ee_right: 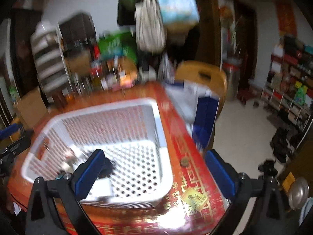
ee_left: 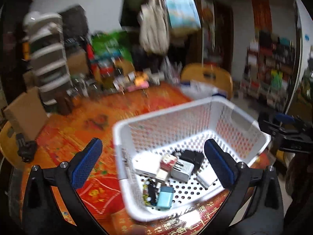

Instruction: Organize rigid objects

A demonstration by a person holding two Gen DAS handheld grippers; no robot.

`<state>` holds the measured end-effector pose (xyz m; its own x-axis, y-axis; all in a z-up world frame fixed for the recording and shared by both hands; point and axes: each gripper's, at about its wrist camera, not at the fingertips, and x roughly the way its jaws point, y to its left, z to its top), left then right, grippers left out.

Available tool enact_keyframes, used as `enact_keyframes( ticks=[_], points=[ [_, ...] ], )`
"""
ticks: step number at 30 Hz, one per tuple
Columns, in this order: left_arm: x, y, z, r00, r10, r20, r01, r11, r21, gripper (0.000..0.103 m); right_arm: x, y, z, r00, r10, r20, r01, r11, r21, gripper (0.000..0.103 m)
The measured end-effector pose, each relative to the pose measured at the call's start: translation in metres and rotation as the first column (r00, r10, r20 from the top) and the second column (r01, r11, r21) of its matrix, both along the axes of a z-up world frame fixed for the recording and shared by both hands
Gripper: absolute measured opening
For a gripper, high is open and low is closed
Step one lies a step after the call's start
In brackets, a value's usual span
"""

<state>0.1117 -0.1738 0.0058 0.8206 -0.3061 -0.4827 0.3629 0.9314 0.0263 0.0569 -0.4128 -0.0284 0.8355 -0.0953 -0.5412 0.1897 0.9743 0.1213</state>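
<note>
Both grippers hang over the table with their jaws spread wide and nothing between the pads. Left gripper (ee_left: 153,163) looks down at the white basket (ee_left: 242,117), which sits on the red and gold tablecloth (ee_left: 101,121); its blue right pad overlaps the basket's near right wall in the left wrist view, and its left pad stands over bare cloth beside the basket.

Right gripper (ee_right: 155,173) is also over the basket (ee_right: 158,117), its left pad above the basket floor and its right pad out over the tablecloth (ee_right: 191,141) near the table's right edge.

The basket is a rectangle of perforated plastic. Its long axis runs from the near left toward the far right in the left wrist view.

On the basket floor, in the corner nearest the left gripper, lies a huddle of small things: a white charger (ee_left: 145,165), a grey plug adapter (ee_left: 183,171), a black adapter (ee_left: 192,157), a small red and white box (ee_left: 168,162), a light blue block (ee_left: 165,197) and a green and yellow circuit board (ee_left: 148,192). All touch or overlap one another. They lie between and just below the left gripper's pads.

Gold characters run along the near edge of the cloth, too blurred to read. A small yellow card (ee_right: 194,198) and a coin (ee_right: 184,162) lie on the cloth to the right of the basket.
</note>
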Motion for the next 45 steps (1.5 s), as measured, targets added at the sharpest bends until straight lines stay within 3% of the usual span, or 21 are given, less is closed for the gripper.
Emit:
enact_keyframes(
  ticks=[3, 7, 11, 14, 18, 23, 33, 45],
  points=[
    [-0.028, 0.027, 0.013, 0.999, 0.033, 0.039, -0.033, 0.999, -0.005, 0.103, -0.042, 0.025, 0.021, 0.99, -0.018, 0.14, 0.017, 1.0, 0.014, 0.103],
    [-0.071, 0.06, 0.024, 0.995, 0.066, 0.074, -0.066, 0.998, -0.003, 0.103, -0.101, 0.067, 0.046, 0.967, -0.017, 0.253, 0.026, 0.999, -0.032, 0.103],
    [-0.126, 0.101, 0.038, 0.983, 0.111, 0.147, -0.104, 0.993, -0.058, 0.103, -0.153, 0.101, 0.065, 0.955, 0.035, 0.295, -0.012, 0.997, -0.08, 0.103],
    [-0.154, 0.12, 0.04, 0.98, 0.123, 0.159, -0.109, 0.99, -0.094, 0.103, -0.171, 0.118, 0.069, 0.958, 0.057, 0.281, -0.033, 0.995, -0.09, 0.103],
    [-0.172, 0.124, 0.023, 0.986, 0.114, 0.123, -0.106, 0.992, -0.069, 0.103, -0.173, 0.128, 0.059, 0.969, 0.086, 0.23, -0.075, 0.996, -0.057, 0.103],
    [-0.165, 0.104, 0.0, 0.992, 0.116, 0.05, -0.115, 0.993, -0.037, 0.103, -0.168, 0.138, 0.044, 0.982, 0.112, 0.15, -0.102, 0.992, -0.072, 0.103],
    [-0.142, 0.092, -0.018, 0.993, 0.116, 0.031, -0.115, 0.993, -0.039, 0.103, -0.143, 0.128, 0.014, 0.993, 0.098, 0.065, -0.095, 0.994, -0.049, 0.103],
    [-0.14, 0.085, -0.022, 0.991, 0.129, 0.034, -0.128, 0.991, -0.041, 0.103, -0.141, 0.13, 0.013, 0.992, 0.113, 0.063, -0.111, 0.993, -0.045, 0.103]
  ],
)
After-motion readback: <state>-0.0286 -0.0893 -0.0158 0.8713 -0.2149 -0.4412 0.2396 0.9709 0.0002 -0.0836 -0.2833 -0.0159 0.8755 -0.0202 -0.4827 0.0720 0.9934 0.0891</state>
